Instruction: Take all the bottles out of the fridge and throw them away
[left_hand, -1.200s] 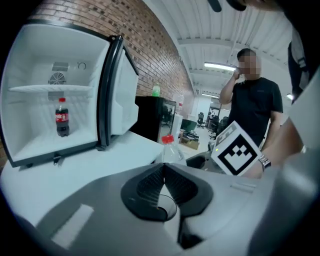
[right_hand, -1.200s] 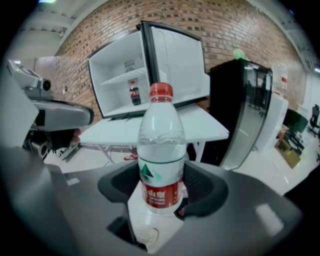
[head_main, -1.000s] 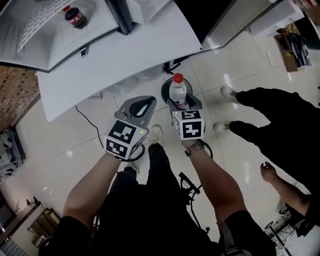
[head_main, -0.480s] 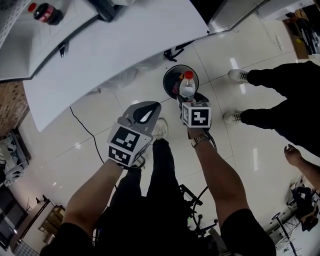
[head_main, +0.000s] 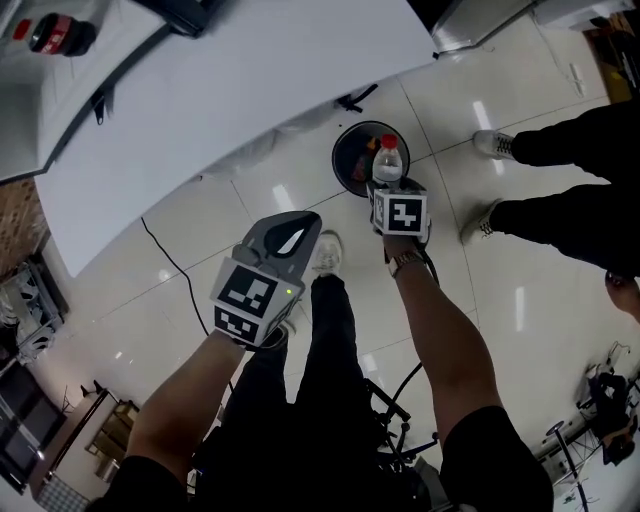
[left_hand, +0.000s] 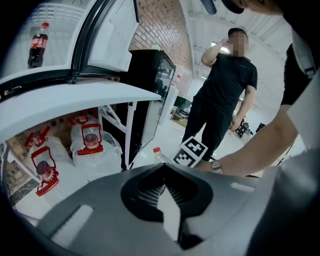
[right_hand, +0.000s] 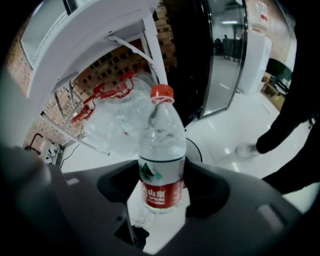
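The person stands on the pale tiled floor (head_main: 150, 300) in front of the white fridge (head_main: 250, 80), a gripper in each hand. The right gripper (head_main: 386, 188) has its jaws clamped on a clear water bottle (head_main: 387, 162) with a red cap and a red label band, the pads pressing its lower half from both sides. In the right gripper view the water bottle (right_hand: 161, 150) rises straight up from between the jaws of that gripper (right_hand: 162, 189). From the head view it shows against the right side of the mouth of a round black bin (head_main: 345, 150) that sits on the floor just off the fridge's edge; how high above the bin it hangs I cannot tell. The left gripper (head_main: 298, 228) is off to the side of the bin and nearer the person, and the left gripper view shows that gripper's (left_hand: 164, 170) ribbed tips meeting with nothing between them. A dark cola bottle (head_main: 60, 35) with a red cap is inside the fridge; in the left gripper view the same bottle (left_hand: 37, 45) stands upright behind dark-framed glass. Under the white body, clear plastic bags (left_hand: 90, 145) with red handles are heaped against a brick wall (left_hand: 160, 25). A thin black cable (head_main: 165, 250) trails over the tiles. A bystander (left_hand: 225, 90) in black clothes stands close on the right, white shoes (head_main: 490, 143) near the bin.
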